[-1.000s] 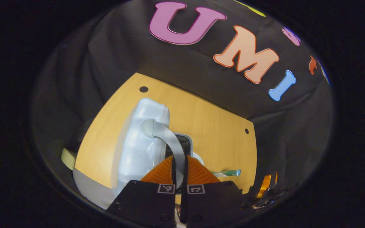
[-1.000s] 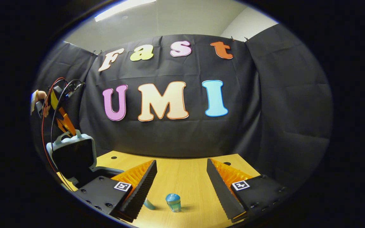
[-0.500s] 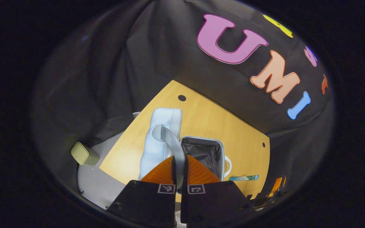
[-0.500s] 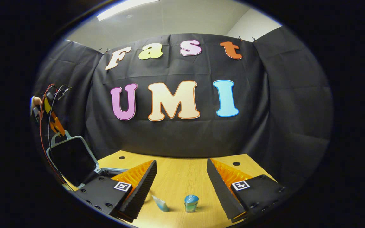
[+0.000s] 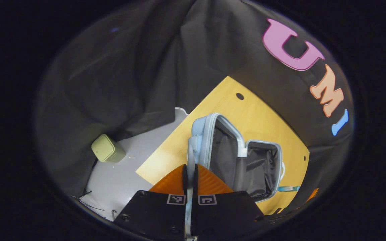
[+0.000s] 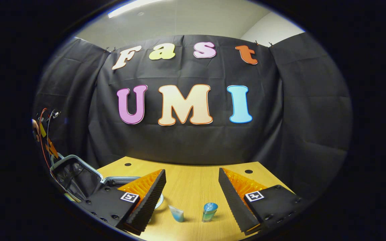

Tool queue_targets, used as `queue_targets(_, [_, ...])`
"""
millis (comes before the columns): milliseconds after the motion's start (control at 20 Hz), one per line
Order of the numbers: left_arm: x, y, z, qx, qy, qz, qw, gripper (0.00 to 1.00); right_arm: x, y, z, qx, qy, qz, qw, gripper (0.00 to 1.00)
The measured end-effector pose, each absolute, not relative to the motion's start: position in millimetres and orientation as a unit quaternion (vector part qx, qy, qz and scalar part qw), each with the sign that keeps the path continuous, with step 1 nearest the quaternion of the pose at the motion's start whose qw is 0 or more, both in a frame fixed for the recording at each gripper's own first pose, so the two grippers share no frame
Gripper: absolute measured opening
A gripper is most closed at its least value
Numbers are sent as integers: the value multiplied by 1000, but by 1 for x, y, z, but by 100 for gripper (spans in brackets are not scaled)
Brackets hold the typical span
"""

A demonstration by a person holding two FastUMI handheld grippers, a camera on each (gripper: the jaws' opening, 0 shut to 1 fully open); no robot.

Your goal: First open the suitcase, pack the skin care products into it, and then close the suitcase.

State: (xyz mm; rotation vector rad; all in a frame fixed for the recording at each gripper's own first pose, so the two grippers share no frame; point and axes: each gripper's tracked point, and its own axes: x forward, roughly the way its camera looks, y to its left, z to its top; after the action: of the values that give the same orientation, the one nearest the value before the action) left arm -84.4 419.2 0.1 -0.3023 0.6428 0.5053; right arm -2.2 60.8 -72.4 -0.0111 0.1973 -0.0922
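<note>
On the counter's [image 5: 243, 113] left end the one suitcase [image 5: 243, 164] lies part open, its lid handle [image 5: 190, 157] clamped in the left gripper [image 5: 190, 174]. Best to swing the lid fully back, slowly, before letting go. The right gripper [image 6: 191, 187] waits with jaws apart near two products: one tube [image 6: 177, 213], one bottle [image 6: 209, 211].

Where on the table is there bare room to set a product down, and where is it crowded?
Bare wood runs from the tube and small bottle back to the table far edge, beside the open suitcase. It is crowded on the suitcase side, where its lid leans outward.
</note>
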Motion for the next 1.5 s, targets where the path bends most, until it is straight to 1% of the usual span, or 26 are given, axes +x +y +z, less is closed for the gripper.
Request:
queue_targets(300, [-96, 463, -62, -196, 338, 260, 883, 0, -3, 69, -68, -21, 101, -46, 994, 99])
queue_targets(500, [-95, 476, -89, -216, 357, 267, 869, 0, -7, 73, -69, -24, 104, -45, 993, 99])
queue_targets(550, [-96, 482, -92, -217, 358, 278, 865, 0, -7, 74, -69, -23, 104, -45, 993, 99])
queue_targets(650, [-101, 489, -98, -218, 362, 296, 857, 5, -12, 74, -72, -22, 107, -44, 993, 99])
queue_targets(700, [-104, 491, -98, -216, 358, 299, 857, 11, -13, 72, -75, -22, 108, -46, 993, 99])
queue_targets(750, [-103, 488, -98, -220, 354, 294, 860, 12, -15, 69, -77, -21, 110, -48, 993, 99])
queue_targets(950, [-109, 481, -77, -167, 334, 313, 873, 94, -18, 54, -86, -11, 119, -55, 991, 99])
queue_targets(1000, [-108, 472, -71, -158, 329, 310, 878, 94, -19, 50, -89, -9, 120, -55, 991, 99])
queue_targets(1050, [-110, 457, -64, -150, 324, 303, 884, 96, -20, 46, -90, -8, 123, -56, 991, 99])
queue_targets(1200, [-109, 405, -48, -115, 317, 272, 901, 96, -21, 34, -100, -8, 135, -50, 990, 99])
queue_targets(1400, [-108, 317, -38, -70, 309, 215, 924, 96, -26, 16, -108, -4, 147, -35, 988, 99])
queue_targets(1450, [-107, 292, -40, -69, 307, 198, 928, 98, -28, 11, -110, -3, 151, -32, 988, 96])
queue_targets(1500, [-106, 267, -42, -68, 307, 181, 932, 95, -29, 6, -113, -2, 155, -29, 987, 99])
